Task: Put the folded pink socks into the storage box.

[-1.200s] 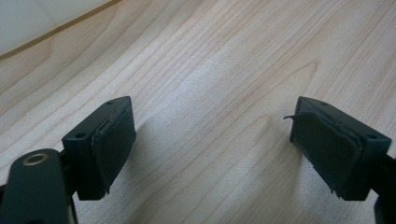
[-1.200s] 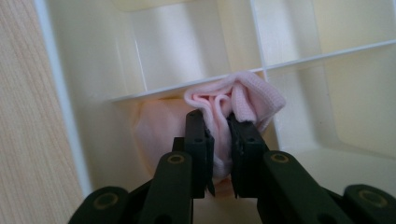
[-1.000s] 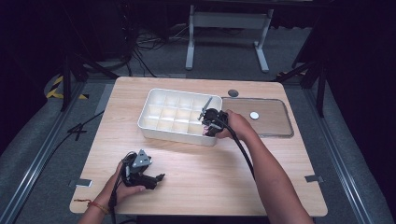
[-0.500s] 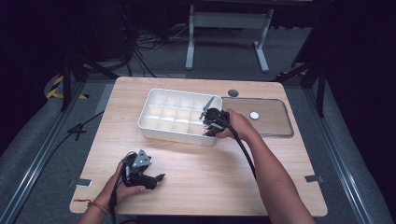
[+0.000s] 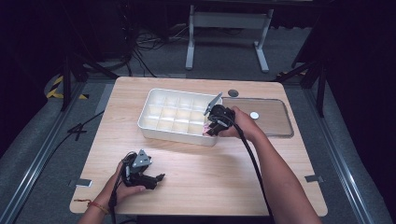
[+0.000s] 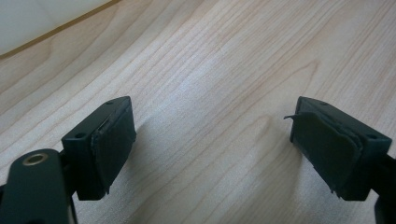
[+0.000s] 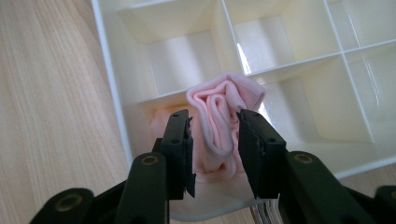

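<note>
1. Where the divided white tray (image 5: pixel 154 122) sits near the middle of the wooden surface (image 5: pixel 210 168), the right tongs (image 5: pixel 211 129) reach into its near corner cell on the right-hand end.
2. Right tongs: jaws have just been opening. In the right gripper view the folded pink cloth (image 7: pixel 223 122) stands between them; a thin gap shows on each side, so the pads no longer press on it. Right tongs (image 7: pixel 214 140) partly open, holding nothing firmly.
3. Pink cloth: bunched in that corner cell of the tray, against the tray's outer wall, its top fold rising above the dividers. In the high view a bit of pink (image 5: pixel 205 132) shows just under the right tongs.
4. Left tongs (image 5: pixel 159 178): in front of the tray, well apart from it, near the surface's front edge, held low over bare wood. In the left gripper view the jaws stand wide apart with nothing between them (image 6: pixel 210 144).
5. Beyond the tray's right end: a clear flat lid (image 5: pixel 275 122) lying on the surface, a small white disc (image 5: pixel 254 115) on it.
</note>
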Motion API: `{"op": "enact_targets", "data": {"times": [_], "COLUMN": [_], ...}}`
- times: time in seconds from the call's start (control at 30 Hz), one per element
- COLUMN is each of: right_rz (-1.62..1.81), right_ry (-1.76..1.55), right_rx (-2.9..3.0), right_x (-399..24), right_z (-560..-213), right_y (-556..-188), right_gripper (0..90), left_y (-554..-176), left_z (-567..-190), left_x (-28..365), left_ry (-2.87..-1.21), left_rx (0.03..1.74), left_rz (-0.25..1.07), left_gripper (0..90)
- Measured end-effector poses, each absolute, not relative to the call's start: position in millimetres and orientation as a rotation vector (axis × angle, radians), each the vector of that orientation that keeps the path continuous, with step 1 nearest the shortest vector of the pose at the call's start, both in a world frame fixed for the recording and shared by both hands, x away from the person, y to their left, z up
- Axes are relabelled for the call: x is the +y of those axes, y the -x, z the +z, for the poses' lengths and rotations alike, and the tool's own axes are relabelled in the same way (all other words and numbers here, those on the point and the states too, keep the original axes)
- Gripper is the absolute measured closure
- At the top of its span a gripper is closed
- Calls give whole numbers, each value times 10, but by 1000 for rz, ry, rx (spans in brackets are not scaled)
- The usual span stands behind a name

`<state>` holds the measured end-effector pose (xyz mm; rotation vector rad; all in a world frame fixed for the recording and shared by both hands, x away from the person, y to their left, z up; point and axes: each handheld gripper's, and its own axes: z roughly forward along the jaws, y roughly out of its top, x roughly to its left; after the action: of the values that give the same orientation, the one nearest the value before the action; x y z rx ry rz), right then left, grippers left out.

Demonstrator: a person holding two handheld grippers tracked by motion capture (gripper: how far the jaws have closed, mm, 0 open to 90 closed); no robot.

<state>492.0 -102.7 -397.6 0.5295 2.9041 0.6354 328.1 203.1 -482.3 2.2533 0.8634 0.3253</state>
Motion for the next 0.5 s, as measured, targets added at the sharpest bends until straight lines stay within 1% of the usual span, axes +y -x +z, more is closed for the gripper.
{"op": "enact_targets", "data": {"times": [0.3, 0.5], "right_rz": [732, 787], "right_ry": [-561, -568], "right_rx": [2829, 2792], "right_x": [-1093, -1145], "right_z": [-3881, -3814], "right_y": [-4852, -4785], "right_gripper": [579, 516], "left_y": [-3280, -3283], "left_z": [-4829, -4828], "left_x": [2028, 2031], "left_ry": [-2246, -2250], "left_rx": [865, 861], "left_rz": [326, 331], "left_gripper": [141, 141]}}
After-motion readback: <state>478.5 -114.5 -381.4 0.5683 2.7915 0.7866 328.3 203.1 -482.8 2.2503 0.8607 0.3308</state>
